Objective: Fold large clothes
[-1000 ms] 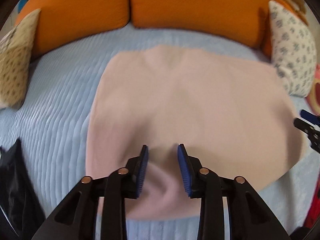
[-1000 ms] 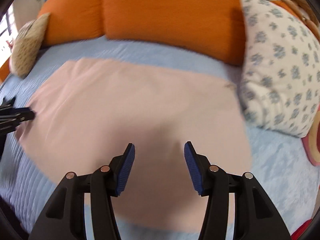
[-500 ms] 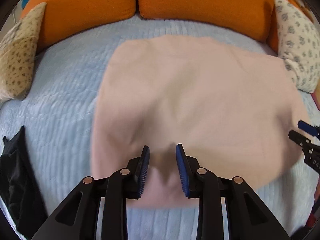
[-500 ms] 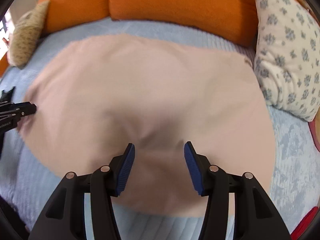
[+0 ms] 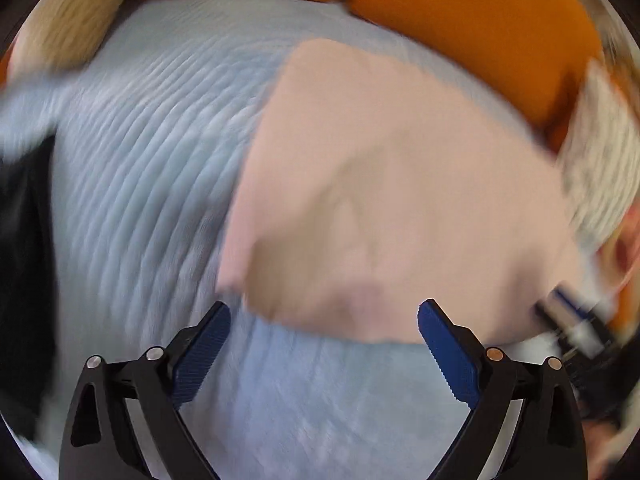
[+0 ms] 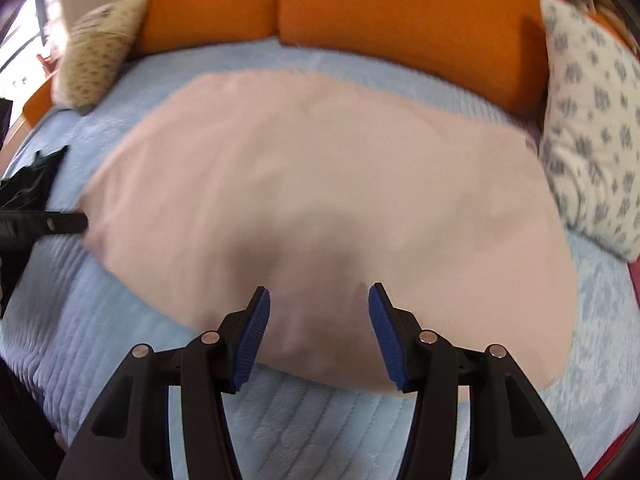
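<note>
Your pink garment [image 6: 328,184] lies spread on the blue bedspread [image 6: 120,320], mid-frame. Your left gripper [image 5: 324,344], pinching its near edge a second ago, is opening wide, cloth released. Your right gripper [image 6: 318,316] sits half open as before; whether it grips cloth is unclear.

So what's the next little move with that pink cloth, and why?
Probably open the right gripper too. The left gripper is opening, with only blue cover between its pads, while the pink cloth already lies folded flat, its near edge bunched between the right pads.
</note>
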{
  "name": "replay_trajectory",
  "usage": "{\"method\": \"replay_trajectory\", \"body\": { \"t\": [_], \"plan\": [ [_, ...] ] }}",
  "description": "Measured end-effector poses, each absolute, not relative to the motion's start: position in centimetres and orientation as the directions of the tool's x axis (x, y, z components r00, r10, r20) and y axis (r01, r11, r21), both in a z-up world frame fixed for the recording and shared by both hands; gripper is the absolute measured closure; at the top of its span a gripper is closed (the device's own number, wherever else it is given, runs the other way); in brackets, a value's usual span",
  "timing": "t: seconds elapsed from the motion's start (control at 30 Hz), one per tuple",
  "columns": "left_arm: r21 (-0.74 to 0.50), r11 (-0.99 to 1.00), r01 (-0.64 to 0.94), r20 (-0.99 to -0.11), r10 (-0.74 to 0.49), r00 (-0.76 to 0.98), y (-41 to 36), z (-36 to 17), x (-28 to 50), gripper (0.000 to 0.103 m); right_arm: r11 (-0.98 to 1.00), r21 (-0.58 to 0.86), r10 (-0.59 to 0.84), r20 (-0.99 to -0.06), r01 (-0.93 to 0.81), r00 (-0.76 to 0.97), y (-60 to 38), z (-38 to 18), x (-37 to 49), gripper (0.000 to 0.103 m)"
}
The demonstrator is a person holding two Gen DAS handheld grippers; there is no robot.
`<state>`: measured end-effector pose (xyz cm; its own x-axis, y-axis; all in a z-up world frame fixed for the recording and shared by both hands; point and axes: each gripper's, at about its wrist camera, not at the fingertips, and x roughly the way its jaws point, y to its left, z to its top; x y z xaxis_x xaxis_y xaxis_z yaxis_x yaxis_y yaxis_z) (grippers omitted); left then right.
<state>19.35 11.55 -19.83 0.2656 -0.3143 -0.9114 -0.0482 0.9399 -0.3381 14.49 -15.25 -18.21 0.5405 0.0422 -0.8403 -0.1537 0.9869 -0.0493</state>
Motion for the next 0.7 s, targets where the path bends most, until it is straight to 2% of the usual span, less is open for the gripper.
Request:
{"method": "replay_trajectory", "body": {
  "t": [0.07, 0.2, 0.3, 0.4, 0.57, 0.7],
  "plan": [
    [-0.481, 0.853, -0.201, -0.873, -0.446, 0.197, 14.0, -21.3, 18.8, 0.007, 0.978, -0.083, 0.039, -0.831, -0.193, 0.555, -14.4, -18.0, 14.1, 0.048],
    [-0.576, 0.690, -0.437, -0.803, -0.577, 0.148, 17.1, -25.9, 18.0, 0.008, 0.969, -0.113, 0.026, -0.839, -0.221, 0.544, -13.1, -18.4, 14.6, 0.048],
    [-0.638, 0.563, -0.525, -0.732, -0.655, 0.187, 17.2, -27.9, 17.5, 0.008, 0.969, -0.110, 0.031, -0.833, -0.221, 0.552, -13.0, -18.0, 15.2, 0.048],
    [-0.673, 0.503, -0.542, -0.707, -0.653, 0.270, 16.7, -28.1, 18.0, 0.008, 0.970, -0.105, 0.038, -0.828, -0.221, 0.560, -12.8, -17.8, 15.2, 0.048],
    [-0.653, 0.575, -0.494, -0.746, -0.602, 0.285, 14.0, -27.2, 20.7, 0.008, 0.966, -0.114, 0.036, -0.828, -0.231, 0.560, -12.5, -17.9, 15.1, 0.048],
    [-0.667, 0.542, -0.512, -0.735, -0.591, 0.333, 13.5, -27.2, 22.7, 0.008, 0.964, -0.117, 0.035, -0.834, -0.239, 0.550, -12.4, -18.4, 15.0, 0.048]
  ]
}}
